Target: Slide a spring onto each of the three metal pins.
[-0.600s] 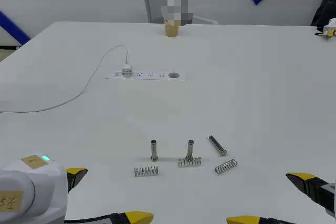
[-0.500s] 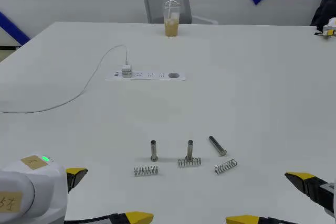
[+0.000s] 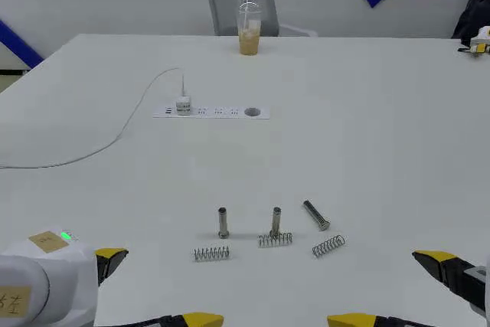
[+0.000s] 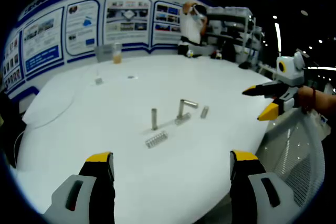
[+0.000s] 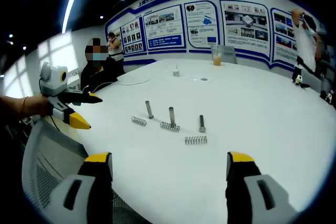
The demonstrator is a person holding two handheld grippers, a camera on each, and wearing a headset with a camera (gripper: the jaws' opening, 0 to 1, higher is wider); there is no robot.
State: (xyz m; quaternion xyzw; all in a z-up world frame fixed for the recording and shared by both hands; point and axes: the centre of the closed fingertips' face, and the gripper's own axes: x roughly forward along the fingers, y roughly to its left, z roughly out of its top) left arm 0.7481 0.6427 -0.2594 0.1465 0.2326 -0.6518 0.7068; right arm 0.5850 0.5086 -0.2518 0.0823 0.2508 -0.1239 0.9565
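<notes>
The left hand-held gripper [image 4: 170, 157] and the right hand-held gripper [image 5: 168, 157] hang spread and empty at the near edge of the counter [image 3: 344, 128]. Beyond, the left spring [image 3: 211, 253] lies just before the upright left pin [image 3: 223, 221]. Pinch that spring near one end, leaving its bore free, tip it upright, centre it over the pin's top, then lower. The right pin [image 3: 315, 214], lying on its side, likely needs standing first.
</notes>
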